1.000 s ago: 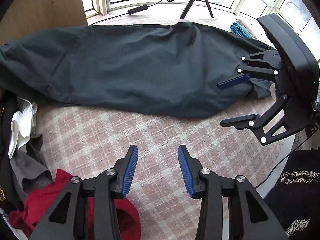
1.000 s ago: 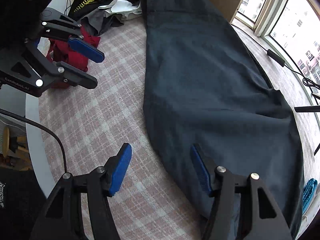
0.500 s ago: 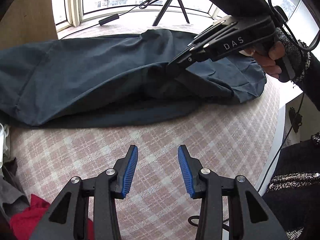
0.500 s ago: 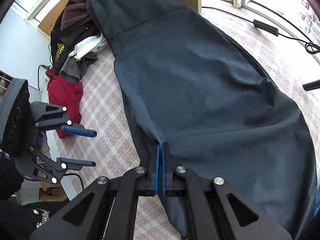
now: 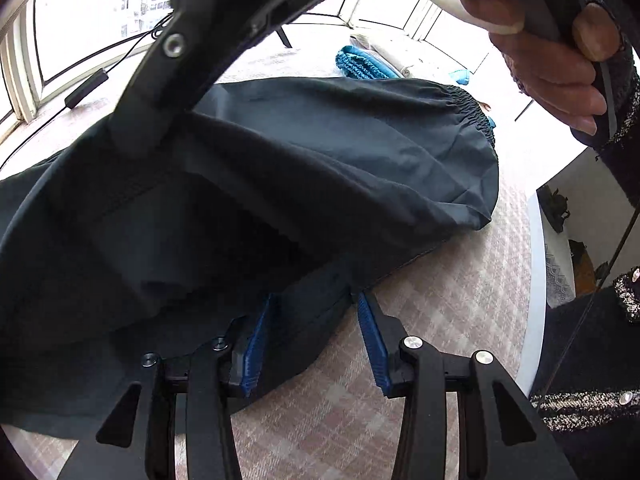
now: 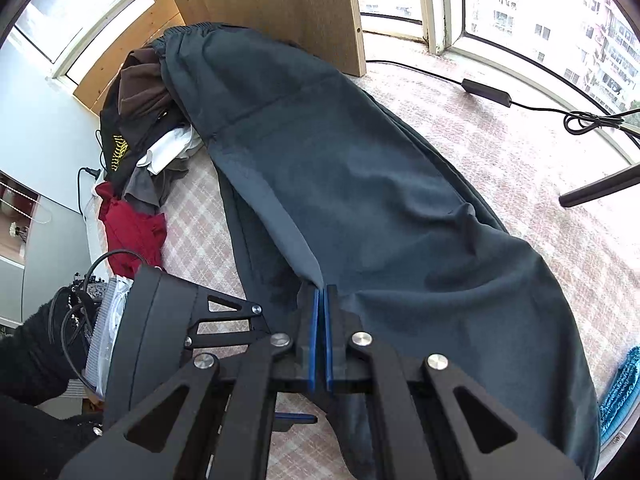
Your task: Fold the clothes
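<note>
Pinching dark trousers [image 6: 400, 200] edge: right claw [image 6: 322, 300] closed | left claw [image 5: 316, 312] half-wide, straddling fabric fold

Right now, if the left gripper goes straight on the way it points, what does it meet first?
Most likely the dark teal fabric garment: its lower edge already hangs between the open fingers of the left gripper, with the pink checked tablecloth just beneath. Depth is hard to judge.
</note>
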Available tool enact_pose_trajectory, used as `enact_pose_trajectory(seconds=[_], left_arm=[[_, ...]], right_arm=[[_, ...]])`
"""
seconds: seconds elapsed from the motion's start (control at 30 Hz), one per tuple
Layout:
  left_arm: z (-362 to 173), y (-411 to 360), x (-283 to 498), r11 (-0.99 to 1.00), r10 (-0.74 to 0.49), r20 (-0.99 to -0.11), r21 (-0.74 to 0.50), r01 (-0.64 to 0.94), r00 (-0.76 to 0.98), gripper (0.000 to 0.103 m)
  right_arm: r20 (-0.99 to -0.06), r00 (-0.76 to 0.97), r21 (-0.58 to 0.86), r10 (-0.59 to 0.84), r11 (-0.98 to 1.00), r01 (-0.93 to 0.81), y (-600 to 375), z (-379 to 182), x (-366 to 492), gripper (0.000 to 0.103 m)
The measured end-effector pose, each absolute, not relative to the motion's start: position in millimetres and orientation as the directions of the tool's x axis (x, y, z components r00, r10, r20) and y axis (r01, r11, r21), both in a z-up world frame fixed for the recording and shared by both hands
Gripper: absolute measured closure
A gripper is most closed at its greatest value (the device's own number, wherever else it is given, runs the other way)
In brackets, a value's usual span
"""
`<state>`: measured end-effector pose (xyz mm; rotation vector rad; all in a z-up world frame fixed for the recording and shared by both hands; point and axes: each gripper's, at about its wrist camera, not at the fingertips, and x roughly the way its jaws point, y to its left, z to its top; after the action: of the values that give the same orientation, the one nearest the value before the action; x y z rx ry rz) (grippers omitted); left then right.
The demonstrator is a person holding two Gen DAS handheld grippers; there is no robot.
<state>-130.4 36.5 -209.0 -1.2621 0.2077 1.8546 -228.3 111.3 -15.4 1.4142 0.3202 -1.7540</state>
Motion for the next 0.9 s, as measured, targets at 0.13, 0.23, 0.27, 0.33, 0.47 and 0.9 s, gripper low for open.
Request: enact_pose_trajectory(seconds=[0.13,0.23,0.27,0.33,0.47,0.9], left_arm=[[-206,43,-140,-0.596,0.616,-0.781,-0.377,-0.709,-0.102,0.057],[-203,47,-137,-0.567,0.651,-0.754,-0.408,-0.716,-0.086,0.057],[-202,48,-135,-0.556,0.662,-0.745,-0.417,-0.719,-0.081,0.057],[-203,49,-131,-0.557,0.657,-0.751,-0.416,-0.719,-0.074,0.070],[-199,47,-119,-0.563,0.641,-0.766,-0.436,-0.702,-0.039,0.100],[-213,36,-33,-0.566,0.603,-0.797,-0.458,-0.685,0.034,0.100]], right_arm=[[-0.896,-0.031,0.291,-0.443,-0.639,0.712,119,-11,-241,0.101],[-0.892,-0.033,0.307,-0.451,-0.658,0.688,128,-10,-249,0.101],[-0.892,-0.037,0.307,-0.451,-0.662,0.683,130,-10,-251,0.101],[-0.889,-0.039,0.317,-0.457,-0.673,0.668,134,-11,-256,0.101],[-0.887,-0.021,0.337,-0.462,-0.678,0.653,137,-13,-256,0.100],[-0.955,-0.232,0.046,-0.184,-0.866,0.498,258,-63,-207,0.049]])
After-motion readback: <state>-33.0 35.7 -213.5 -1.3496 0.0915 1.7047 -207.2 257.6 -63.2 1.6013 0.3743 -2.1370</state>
